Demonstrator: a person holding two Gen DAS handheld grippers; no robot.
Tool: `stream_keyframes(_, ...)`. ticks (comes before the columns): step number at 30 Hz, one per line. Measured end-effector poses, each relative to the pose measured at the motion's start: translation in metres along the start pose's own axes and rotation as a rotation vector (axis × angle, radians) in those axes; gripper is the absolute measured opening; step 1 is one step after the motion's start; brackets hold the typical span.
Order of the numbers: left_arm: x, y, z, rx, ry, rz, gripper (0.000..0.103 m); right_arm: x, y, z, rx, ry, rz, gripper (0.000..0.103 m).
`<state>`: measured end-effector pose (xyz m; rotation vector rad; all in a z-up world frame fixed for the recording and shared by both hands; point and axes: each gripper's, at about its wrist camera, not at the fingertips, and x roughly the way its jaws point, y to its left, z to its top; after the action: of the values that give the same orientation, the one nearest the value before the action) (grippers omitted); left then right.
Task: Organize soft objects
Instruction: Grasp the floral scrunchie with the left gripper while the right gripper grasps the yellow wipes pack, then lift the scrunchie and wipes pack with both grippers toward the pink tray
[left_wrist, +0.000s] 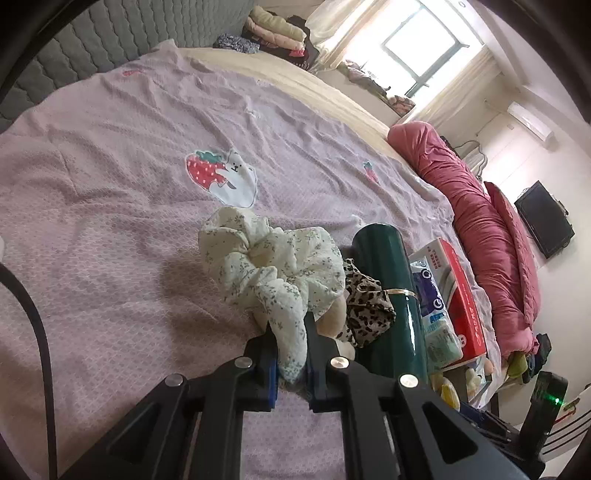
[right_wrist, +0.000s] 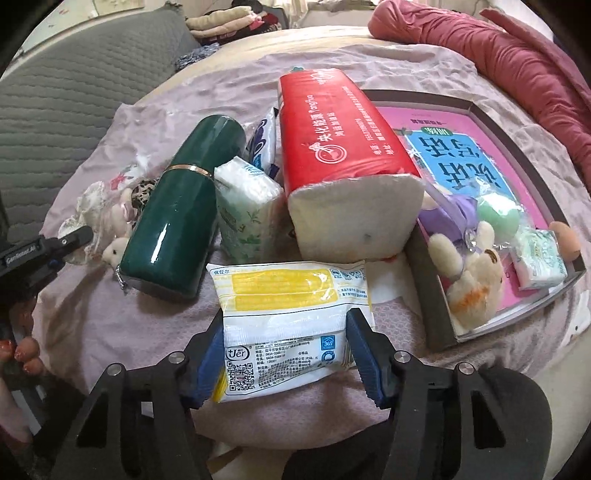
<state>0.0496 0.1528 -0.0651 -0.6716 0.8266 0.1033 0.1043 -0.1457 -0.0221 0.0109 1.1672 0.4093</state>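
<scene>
My left gripper (left_wrist: 290, 326) is shut on a fold of the cream floral scrunchie (left_wrist: 269, 266), which bunches up above the pink bedspread (left_wrist: 110, 221). A leopard-print scrunchie (left_wrist: 365, 306) and a beige plush toy (left_wrist: 330, 317) lie just right of it. In the right wrist view the white and yellow wipes pack (right_wrist: 288, 314) lies between my right gripper's (right_wrist: 288, 341) blue pads, and both pads touch its side edges. The left gripper (right_wrist: 79, 234) shows at the far left there, by the floral scrunchie (right_wrist: 92, 199).
A dark green cylindrical case (right_wrist: 173, 221), a green tissue pack (right_wrist: 247, 206) and a large red tissue pack (right_wrist: 332, 147) crowd the middle. A grey box (right_wrist: 434, 314) at right holds a pink book, a plush bunny (right_wrist: 469, 273), a green ball and a small tissue pack. A red duvet (left_wrist: 480, 221) lines the far edge.
</scene>
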Motion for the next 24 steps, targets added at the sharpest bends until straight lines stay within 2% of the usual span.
stream_keyframes(3,-0.008,-0.007,-0.003,0.033,-0.018,0.018,0.011,-0.007,0.0,0.0,0.003,-0.025,0.021,0.062)
stream_keyframes(13,-0.037,-0.039,-0.012,0.147,-0.09,0.006,0.011,-0.038,-0.007,-0.003,0.024,-0.128,0.064,0.058)
stream_keyframes(24,-0.04,-0.066,-0.024,0.211,-0.086,-0.028,0.011,-0.073,-0.018,0.001,0.041,-0.282,0.087,0.058)
